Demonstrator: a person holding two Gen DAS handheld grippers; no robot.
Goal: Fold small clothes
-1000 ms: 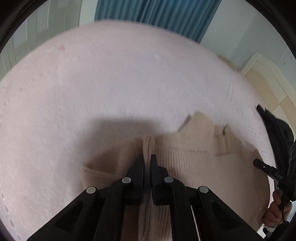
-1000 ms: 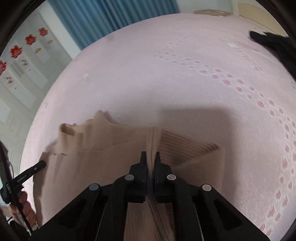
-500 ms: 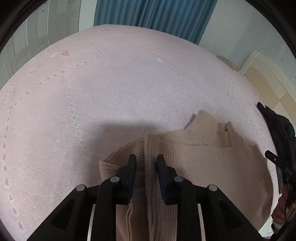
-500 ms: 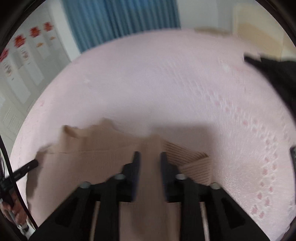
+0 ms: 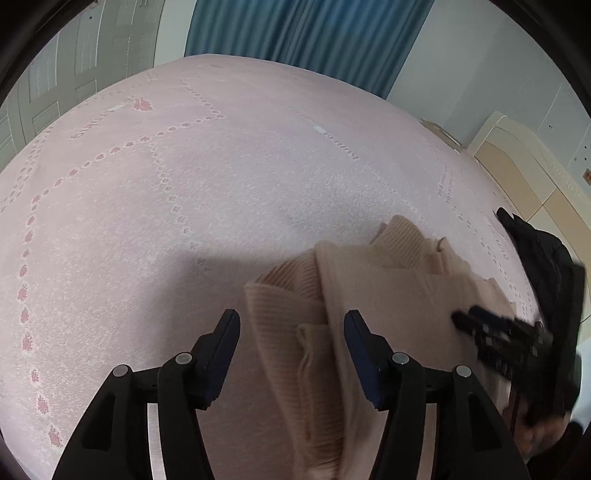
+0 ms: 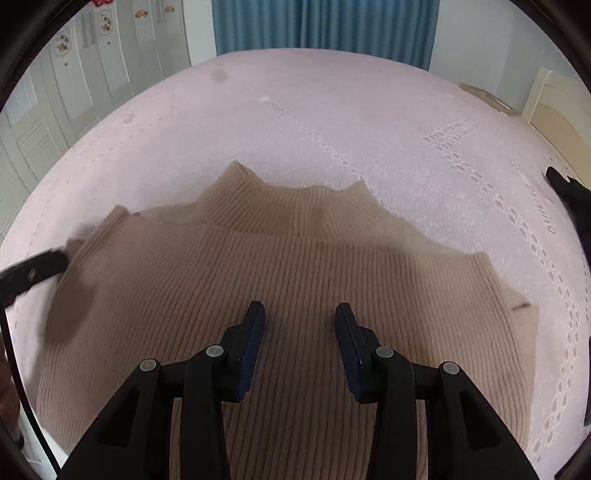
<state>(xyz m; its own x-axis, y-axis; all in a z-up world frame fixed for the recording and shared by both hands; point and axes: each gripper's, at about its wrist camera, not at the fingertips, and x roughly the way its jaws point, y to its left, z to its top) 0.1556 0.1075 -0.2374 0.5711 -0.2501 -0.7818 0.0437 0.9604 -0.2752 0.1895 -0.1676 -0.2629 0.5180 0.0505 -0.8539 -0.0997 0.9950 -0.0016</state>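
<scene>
A beige ribbed knit sweater [image 6: 280, 273] lies on the pink bed [image 6: 332, 122], its collar pointing away from me. In the left wrist view its folded left edge [image 5: 317, 295] lies bunched between and beyond my fingers. My left gripper [image 5: 291, 321] is open and empty, just above that edge. My right gripper [image 6: 300, 314] is open and empty, above the middle of the sweater's body. The right gripper also shows blurred in the left wrist view [image 5: 491, 328], over the sweater's right side. The left gripper's tip shows at the left edge of the right wrist view [image 6: 33, 269].
A black garment [image 5: 543, 266] lies at the bed's right side, also in the right wrist view [image 6: 572, 192]. Blue curtains [image 6: 325, 26] hang behind the bed. White wardrobe doors [image 6: 55, 92] stand to the left, a cream headboard [image 5: 524, 162] to the right.
Both grippers were shut on folds of the sweater a second ago. They have opened, let go and pulled back. The sweater now lies spread on the bed.
</scene>
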